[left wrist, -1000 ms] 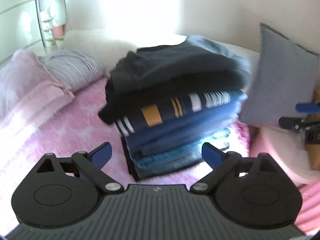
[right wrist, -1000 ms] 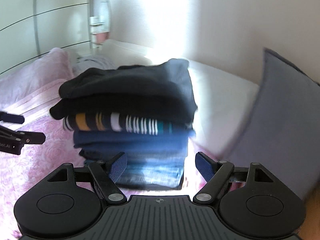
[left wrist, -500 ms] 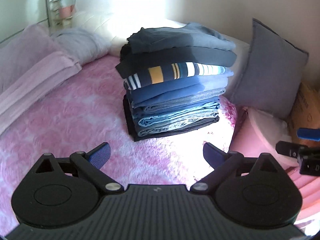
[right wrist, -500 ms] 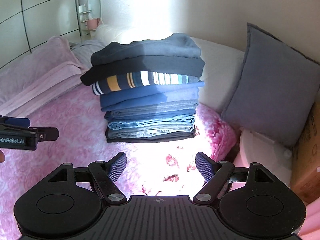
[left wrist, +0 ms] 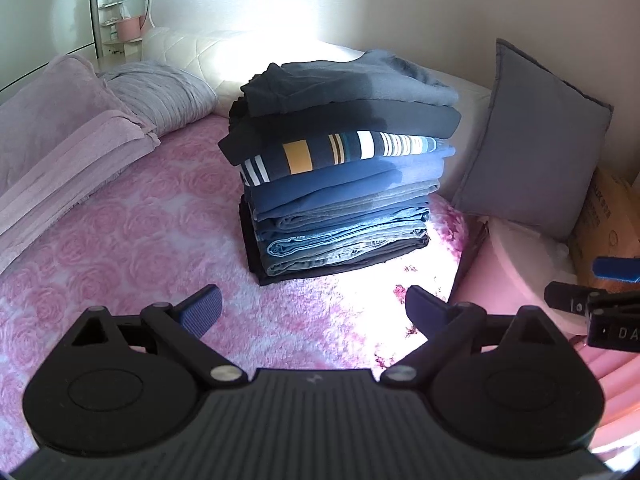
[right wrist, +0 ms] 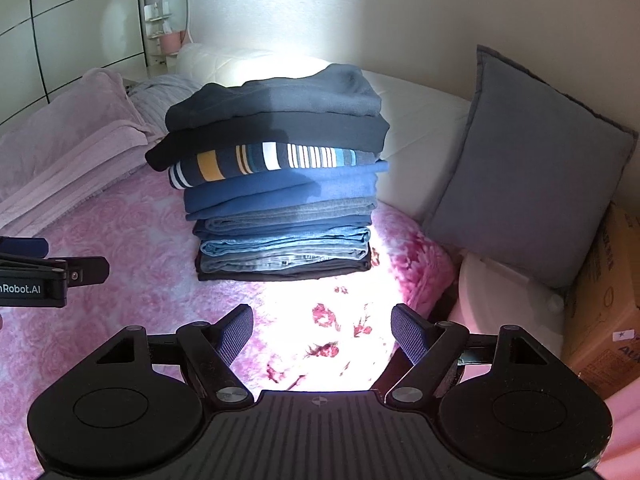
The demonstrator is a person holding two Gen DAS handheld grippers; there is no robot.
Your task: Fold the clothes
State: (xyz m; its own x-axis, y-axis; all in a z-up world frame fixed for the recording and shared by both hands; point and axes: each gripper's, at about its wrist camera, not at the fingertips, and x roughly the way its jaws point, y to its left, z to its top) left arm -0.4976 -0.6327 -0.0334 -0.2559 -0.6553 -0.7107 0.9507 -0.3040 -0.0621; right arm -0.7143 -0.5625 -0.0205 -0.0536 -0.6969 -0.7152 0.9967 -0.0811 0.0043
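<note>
1. Left wrist view: the left gripper (left wrist: 312, 308) is held with its jaws spread and nothing between them; the stack of folded clothes (left wrist: 340, 172) is seen at 12 o'clock of the fingers, standing on the pink bedspread (left wrist: 132, 248), well apart from the tips; the long axis of the stack is laid from 9 to 3 o'clock, across the line of approach; the right gripper (left wrist: 596, 300) is found at 3 o'clock.

2. Right wrist view: the right gripper (right wrist: 322, 334) is likewise released and empty; the stack (right wrist: 280, 192) is placed between 11 and 12 o'clock, its folded edges presented broadside; the grey cushion (right wrist: 532, 176) is set at 2 o'clock, just beside the stack; neither gripper is judged clearly nearer.
</note>
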